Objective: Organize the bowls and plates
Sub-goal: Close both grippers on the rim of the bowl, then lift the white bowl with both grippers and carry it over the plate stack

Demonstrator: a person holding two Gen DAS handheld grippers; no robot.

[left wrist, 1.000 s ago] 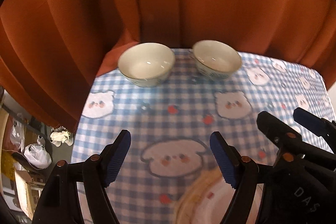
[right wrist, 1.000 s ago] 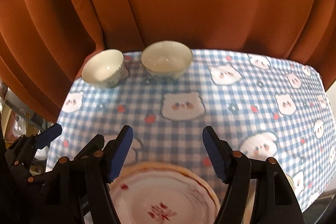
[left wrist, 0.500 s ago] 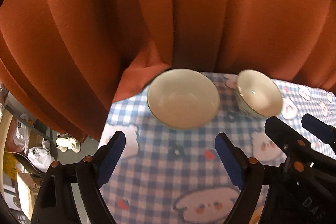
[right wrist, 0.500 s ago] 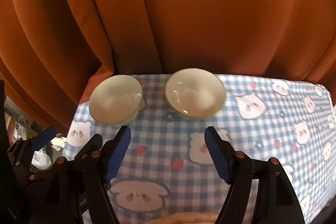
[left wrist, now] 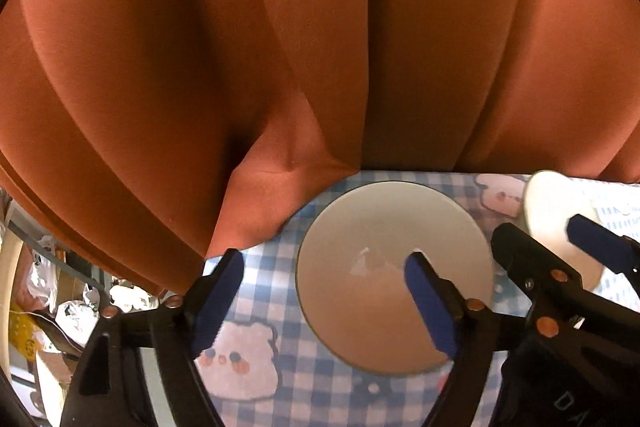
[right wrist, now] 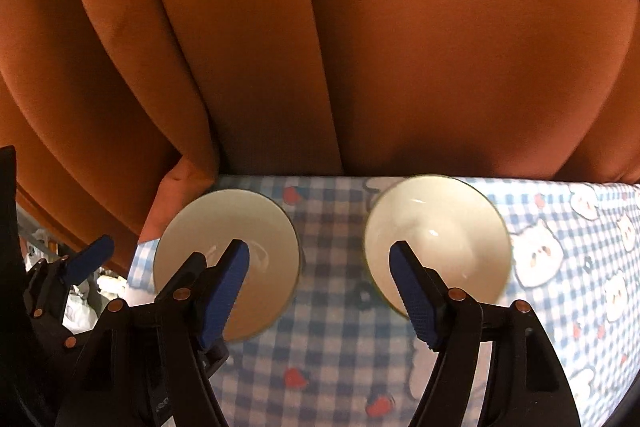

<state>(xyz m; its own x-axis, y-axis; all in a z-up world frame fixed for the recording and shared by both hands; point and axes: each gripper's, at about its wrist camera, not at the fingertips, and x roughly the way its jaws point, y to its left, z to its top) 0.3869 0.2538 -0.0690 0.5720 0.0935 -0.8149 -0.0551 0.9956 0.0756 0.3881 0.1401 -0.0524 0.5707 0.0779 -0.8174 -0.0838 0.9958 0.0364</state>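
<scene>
Left wrist: bowl [left wrist: 394, 279] nearer now

Warm, dim indoor light tints both views orange. The curtain [right wrist: 400, 47] shows soft vertical shadows in its folds. Small white glints sit inside the left bowl [left wrist: 384, 267] and the right bowl [right wrist: 440, 231], whose rim smears with motion blur. Fisheye distortion bends the edges, and the corners go black.
</scene>
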